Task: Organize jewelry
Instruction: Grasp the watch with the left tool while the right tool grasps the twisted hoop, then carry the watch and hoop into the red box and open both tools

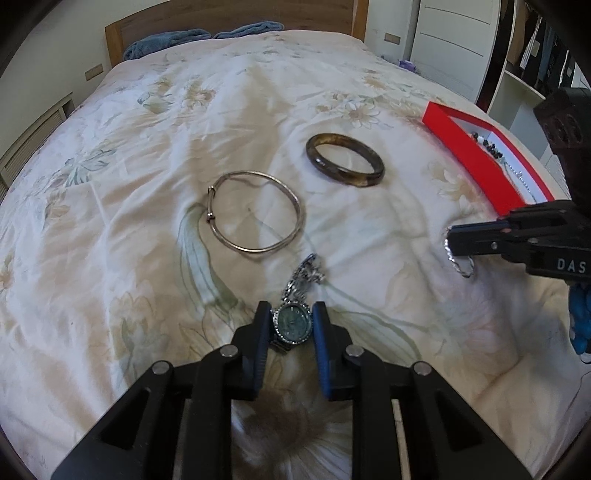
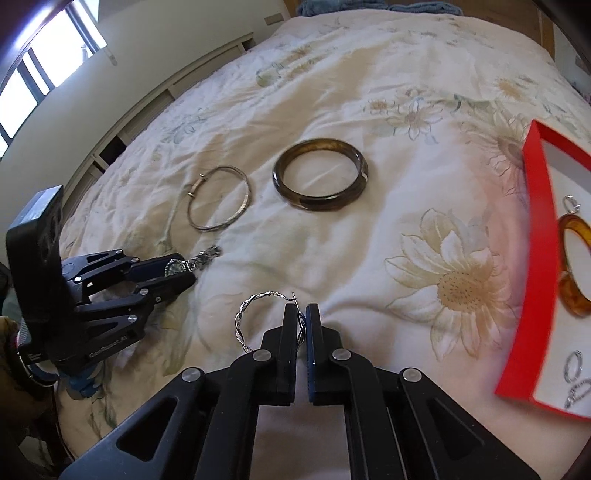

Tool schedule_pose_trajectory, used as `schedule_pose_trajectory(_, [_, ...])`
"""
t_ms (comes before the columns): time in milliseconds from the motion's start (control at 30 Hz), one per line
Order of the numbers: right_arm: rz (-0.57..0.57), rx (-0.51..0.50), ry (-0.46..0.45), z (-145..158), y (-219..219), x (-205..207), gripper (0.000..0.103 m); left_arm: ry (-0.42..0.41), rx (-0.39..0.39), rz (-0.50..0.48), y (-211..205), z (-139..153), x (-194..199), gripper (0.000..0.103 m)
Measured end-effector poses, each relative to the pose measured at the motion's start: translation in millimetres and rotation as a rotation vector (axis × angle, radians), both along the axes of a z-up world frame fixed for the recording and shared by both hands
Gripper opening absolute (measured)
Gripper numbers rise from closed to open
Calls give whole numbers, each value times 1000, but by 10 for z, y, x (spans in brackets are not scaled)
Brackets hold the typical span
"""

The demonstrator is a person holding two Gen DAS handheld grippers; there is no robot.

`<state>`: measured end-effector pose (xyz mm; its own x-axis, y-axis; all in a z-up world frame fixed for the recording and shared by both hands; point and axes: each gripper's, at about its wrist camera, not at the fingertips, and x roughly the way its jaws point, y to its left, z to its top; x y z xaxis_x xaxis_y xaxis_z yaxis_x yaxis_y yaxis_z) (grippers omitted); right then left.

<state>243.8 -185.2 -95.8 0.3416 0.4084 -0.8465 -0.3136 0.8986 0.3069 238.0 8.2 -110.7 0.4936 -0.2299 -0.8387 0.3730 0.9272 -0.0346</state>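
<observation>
Nearest, a watch (image 1: 291, 325) is gripped by the left tongs (image 1: 290, 314) on the bed (image 1: 147, 184); a twisted silver hoop (image 2: 258, 317) is pinched by the right tongs (image 2: 302, 314). Farther off, a silver bangle (image 1: 255, 216), a brown bangle (image 1: 345, 160) and a red tray (image 1: 476, 162) are seen.

The left wrist view looks low and close along its own fingers up the floral cream bedspread (image 1: 147, 184) toward the wooden headboard (image 1: 229, 18). The right wrist view faces likewise, from further right. Both share the dark brown bangle (image 1: 345, 160) (image 2: 320, 174) and thin silver bangle (image 1: 255, 210) (image 2: 218, 197).
</observation>
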Motion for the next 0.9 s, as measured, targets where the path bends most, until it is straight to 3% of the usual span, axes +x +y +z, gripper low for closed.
schedule_pose_trajectory(533, [-59, 34, -109, 715, -327, -654, 5, -79, -55, 2, -177, 651, -460, 21])
schedule_pose_trajectory(900, [-191, 19, -154, 918, -1161, -1030, 5, -89, -119, -106, -1036, 952, -507, 21])
